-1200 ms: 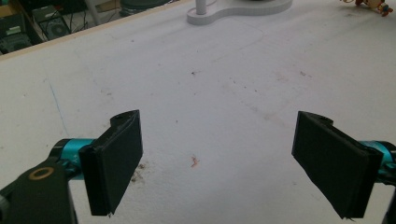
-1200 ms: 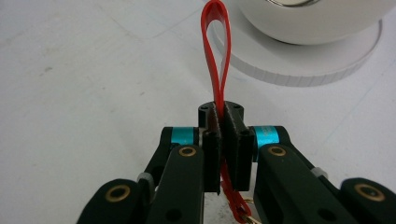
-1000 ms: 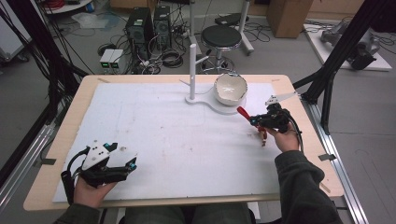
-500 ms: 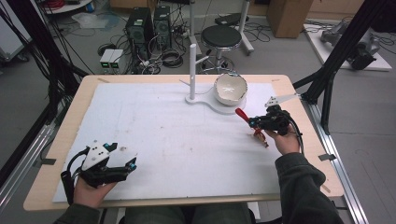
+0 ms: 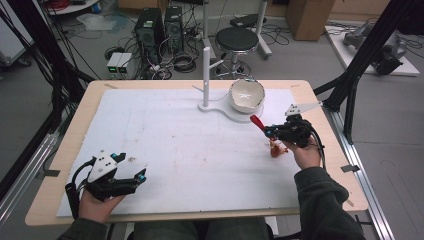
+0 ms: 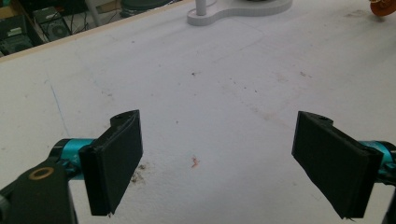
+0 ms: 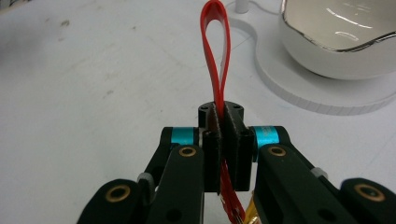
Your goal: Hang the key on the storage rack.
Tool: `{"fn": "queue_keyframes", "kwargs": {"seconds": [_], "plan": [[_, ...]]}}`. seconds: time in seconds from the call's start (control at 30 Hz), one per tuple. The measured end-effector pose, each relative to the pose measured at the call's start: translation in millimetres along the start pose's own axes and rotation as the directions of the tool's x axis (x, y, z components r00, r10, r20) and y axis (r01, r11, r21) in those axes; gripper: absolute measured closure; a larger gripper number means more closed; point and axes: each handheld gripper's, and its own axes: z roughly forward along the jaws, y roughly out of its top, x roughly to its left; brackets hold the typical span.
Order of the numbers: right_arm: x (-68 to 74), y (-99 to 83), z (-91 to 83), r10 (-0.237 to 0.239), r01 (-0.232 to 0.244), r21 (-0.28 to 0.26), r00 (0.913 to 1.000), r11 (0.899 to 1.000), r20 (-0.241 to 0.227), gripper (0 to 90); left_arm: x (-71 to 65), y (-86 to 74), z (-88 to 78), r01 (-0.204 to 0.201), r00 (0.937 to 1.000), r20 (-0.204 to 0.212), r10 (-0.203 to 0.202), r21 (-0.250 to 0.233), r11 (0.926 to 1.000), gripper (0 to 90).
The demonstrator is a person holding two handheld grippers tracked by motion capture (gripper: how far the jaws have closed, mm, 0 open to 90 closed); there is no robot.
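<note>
While clamped on the red loop [image 7: 215,42], the right gripper [image 5: 267,131] hovers near the bowl [image 5: 246,95] | left gripper [image 5: 141,176] gaping, well away from bowl.

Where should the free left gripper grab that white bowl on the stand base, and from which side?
Grip the white bowl at its thin wavy rim, one jaw inside, one outside, coming down from above on the near-left side; the post stands left, the right gripper lies near-right.

One white bowl [image 5: 246,95], one white stand [image 5: 207,75], one red loop [image 5: 257,122], one orange thing [image 5: 276,148], two grippers.
</note>
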Motion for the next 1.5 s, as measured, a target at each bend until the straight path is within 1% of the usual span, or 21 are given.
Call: {"fn": "queue_keyframes", "kwargs": {"seconds": [0.03, 0.1, 0.17, 0.2, 0.4, 0.43, 0.53, 0.63, 0.7, 0.8, 0.97, 1.07, 1.2, 1.23, 1.33, 1.37, 1.4, 1.5], "plan": [[1.0, 0.2, -0.6, 0.010, -0.010, -0.012, 0.9999, 1.000, 0.001, 86.2, 0.0, 0.0, 0.1, 0.000, 1.0000, 0.000, 0.000, -0.002, 1.0000, 16.6], [2.8, 0.5, -2.6, 0.014, -0.015, -0.042, 0.9999, 0.999, -0.006, 86.2, -0.1, 0.0, 0.0, 0.001, 1.0000, 0.001, -0.001, -0.001, 1.0000, 16.6], [6.0, 1.5, -4.4, 0.015, -0.015, -0.060, 0.9999, 0.998, 0.006, 86.2, -0.2, -0.1, -0.1, 0.003, 1.0000, 0.000, -0.003, -0.001, 1.0000, 16.6], [7.7, 1.9, -5.2, 0.021, -0.021, -0.072, 0.9998, 0.997, 0.001, 86.3, 0.0, -0.1, 0.0, 0.002, 1.0000, 0.000, -0.002, -0.002, 1.0000, 16.6], [18.3, 7.7, -9.2, 0.002, 0.000, -0.114, 0.9998, 0.994, 0.021, 86.3, 0.0, 0.0, 0.0, 0.003, 1.0000, -0.001, -0.003, -0.003, 1.0000, 16.6], [19.4, 9.0, -9.3, -0.004, 0.006, -0.120, 0.9999, 0.993, 0.016, 86.3, 0.1, 0.0, 0.0, 0.004, 1.0000, 0.000, -0.004, -0.003, 1.0000, 16.6], [22.8, 11.7, -9.1, -0.002, 0.002, -0.137, 1.0000, 0.991, 0.002, 86.4, 0.3, -0.1, 0.1, 0.008, 1.0000, -0.002, -0.008, -0.004, 1.0000, 16.6], [26.9, 13.7, -7.6, -0.006, 0.006, -0.152, 1.0000, 0.988, -0.001, 86.4, 1.0, -0.2, 0.1, 0.006, 1.0000, -0.005, -0.006, -0.001, 1.0000, 16.6], [29.6, 15.6, -6.9, -0.013, 0.013, -0.159, 0.9999, 0.987, -0.003, 86.4, 0.8, -0.1, 0.1, 0.006, 1.0000, -0.007, -0.006, -0.001, 1.0000, 16.6], [33.7, 18.9, -6.6, -0.002, 0.002, -0.169, 1.0000, 0.986, 0.001, 86.4, 0.2, 0.6, 0.8, 0.008, 0.9999, -0.007, -0.008, -0.001, 1.0000, 16.6], [37.6, 25.8, -7.2, -0.007, 0.006, -0.182, 1.0000, 0.983, -0.003, 86.4, -0.4, 1.4, 1.7, 0.002, 1.0000, -0.009, -0.002, 0.001, 1.0000, 16.6], [40.2, 30.1, -6.8, -0.020, 0.017, -0.193, 0.9997, 0.981, -0.011, 86.4, -1.0, 1.5, 2.5, 0.006, 1.0000, -0.007, -0.006, 0.000, 1.0000, 16.6], [44.9, 37.0, -4.6, -0.030, 0.026, -0.196, 0.9995, 0.980, -0.014, 86.4, -1.1, 1.5, 2.2, 0.007, 1.0000, -0.007, -0.007, 0.000, 1.0000, 16.6], [47.8, 40.7, -3.7, -0.036, 0.033, -0.200, 0.9993, 0.979, -0.009, 86.4, -0.5, 1.6, 1.8, 0.004, 0.9999, -0.010, -0.004, 0.002, 1.0000, 16.6], [50.1, 44.2, -2.8, -0.044, 0.041, -0.206, 0.9990, 0.978, -0.012, 86.4, -0.1, 1.8, 1.6, 0.008, 0.9999, -0.008, -0.008, 0.000, 1.0000, 16.6], [51.4, 45.7, -2.8, -0.040, 0.038, -0.200, 0.9991, 0.979, -0.009, 86.4, -0.1, 1.8, 1.6, 0.007, 0.9999, -0.007, -0.007, -0.001, 1.0000, 16.6], [52.5, 48.7, -1.4, -0.051, 0.047, -0.210, 0.9986, 0.977, -0.014, 86.4, 0.0, 1.8, 1.5, 0.008, 1.0000, -0.006, -0.008, -0.001, 1.0000, 16.6], [54.5, 51.3, -1.1, -0.050, 0.045, -0.208, 0.9985, 0.977, -0.019, 86.4, 0.3, 1.8, 1.5, 0.011, 0.9999, -0.009, -0.011, -0.004, 0.9999, 16.6]]}}
